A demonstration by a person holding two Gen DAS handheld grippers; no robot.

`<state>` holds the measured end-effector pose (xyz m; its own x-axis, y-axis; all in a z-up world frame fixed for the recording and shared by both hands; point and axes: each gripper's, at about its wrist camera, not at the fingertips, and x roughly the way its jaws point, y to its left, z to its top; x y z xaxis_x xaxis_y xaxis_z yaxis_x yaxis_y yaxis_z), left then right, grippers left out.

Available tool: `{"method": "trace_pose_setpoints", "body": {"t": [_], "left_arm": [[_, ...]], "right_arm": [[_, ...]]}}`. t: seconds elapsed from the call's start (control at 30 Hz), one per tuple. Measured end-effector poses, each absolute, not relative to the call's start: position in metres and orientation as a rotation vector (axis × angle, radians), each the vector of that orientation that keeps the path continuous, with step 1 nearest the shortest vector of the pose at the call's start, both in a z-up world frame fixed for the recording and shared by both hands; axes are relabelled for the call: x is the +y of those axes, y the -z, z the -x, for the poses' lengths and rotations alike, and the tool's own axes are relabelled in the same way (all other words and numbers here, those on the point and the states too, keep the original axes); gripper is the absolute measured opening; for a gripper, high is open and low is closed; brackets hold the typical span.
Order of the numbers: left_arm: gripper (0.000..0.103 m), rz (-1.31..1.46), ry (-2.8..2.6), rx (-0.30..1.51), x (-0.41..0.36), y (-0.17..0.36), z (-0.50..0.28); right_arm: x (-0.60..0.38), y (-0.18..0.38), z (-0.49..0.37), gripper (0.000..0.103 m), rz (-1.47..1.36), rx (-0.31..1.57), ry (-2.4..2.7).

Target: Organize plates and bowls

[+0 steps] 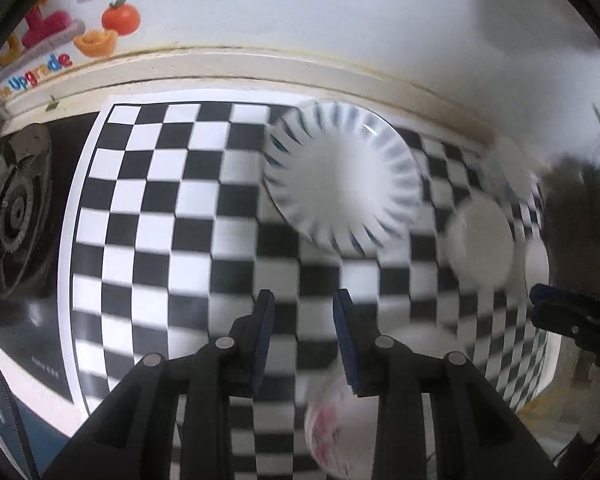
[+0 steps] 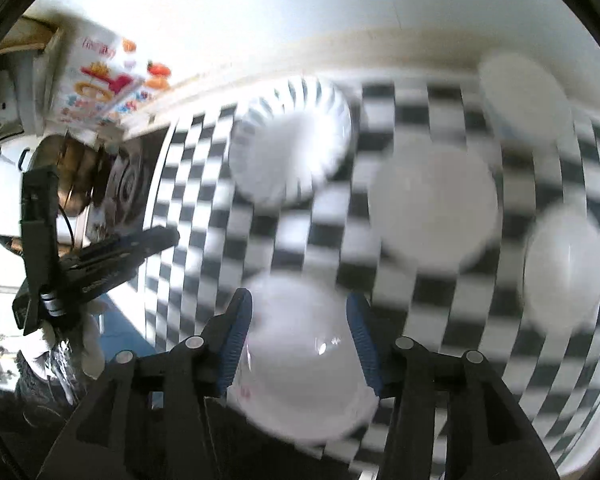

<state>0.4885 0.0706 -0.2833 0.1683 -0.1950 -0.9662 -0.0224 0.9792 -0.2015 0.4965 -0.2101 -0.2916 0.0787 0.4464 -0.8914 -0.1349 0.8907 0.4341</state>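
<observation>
A checkered mat [image 1: 160, 200] carries the dishes. A white plate with blue stripes [image 1: 340, 184] [image 2: 292, 140] lies at its far side. My left gripper [image 1: 304, 312] hangs above the mat, jaws apart with only mat showing between them. A white bowl with red marks [image 2: 300, 360] [image 1: 332, 428] sits below my right gripper [image 2: 300, 316]; the blue pads stand off its sides. Blurred plain white dishes lie further right: a big one [image 2: 436, 204] [image 1: 480, 240], one at the right edge [image 2: 564, 268] and one at the back [image 2: 524, 96].
A gas burner [image 1: 16, 216] sits left of the mat on a dark hob. A colourful printed box [image 1: 60, 28] [image 2: 100, 80] leans on the white wall behind. In each wrist view the other gripper [image 1: 572, 316] [image 2: 168, 240] shows at the side.
</observation>
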Motion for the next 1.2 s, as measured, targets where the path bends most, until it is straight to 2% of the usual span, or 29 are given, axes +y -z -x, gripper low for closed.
{"method": "trace_pose_setpoints", "body": {"t": [0.13, 0.33, 0.57, 0.63, 0.7, 0.73, 0.8, 0.9, 1.2], "left_arm": [[0.028, 0.27, 0.087, 1.435, 0.095, 0.306, -0.532], [0.028, 0.313, 0.074, 1.529, 0.106, 0.359, -0.585], [0.028, 0.309, 0.12, 1.57, 0.096, 0.39, -0.611], [0.028, 0.305, 0.144, 1.571, 0.091, 0.394, -0.614], [0.024, 0.305, 0.155, 1.552, 0.087, 0.394, -0.615], [0.015, 0.309, 0.173, 1.549, 0.084, 0.394, -0.615], [0.015, 0.289, 0.157, 1.539, 0.081, 0.392, -0.616], [0.016, 0.269, 0.151, 1.521, 0.077, 0.391, -0.616], [0.016, 0.236, 0.145, 1.474, 0.075, 0.369, -0.61]], "right_arm": [[-0.196, 0.309, -0.555, 0.052, -0.301, 1.441, -0.436], [-0.181, 0.374, -0.634, 0.052, -0.334, 1.53, -0.374], [-0.172, 0.426, -0.667, 0.052, -0.35, 1.615, -0.352], [-0.171, 0.433, -0.671, 0.048, -0.356, 1.623, -0.354], [-0.171, 0.437, -0.674, 0.035, -0.36, 1.628, -0.35], [-0.171, 0.439, -0.675, 0.032, -0.351, 1.626, -0.341], [-0.171, 0.442, -0.675, 0.019, -0.327, 1.622, -0.324], [-0.174, 0.443, -0.673, 0.015, -0.335, 1.604, -0.34], [-0.177, 0.43, -0.665, 0.014, -0.322, 1.551, -0.388]]}}
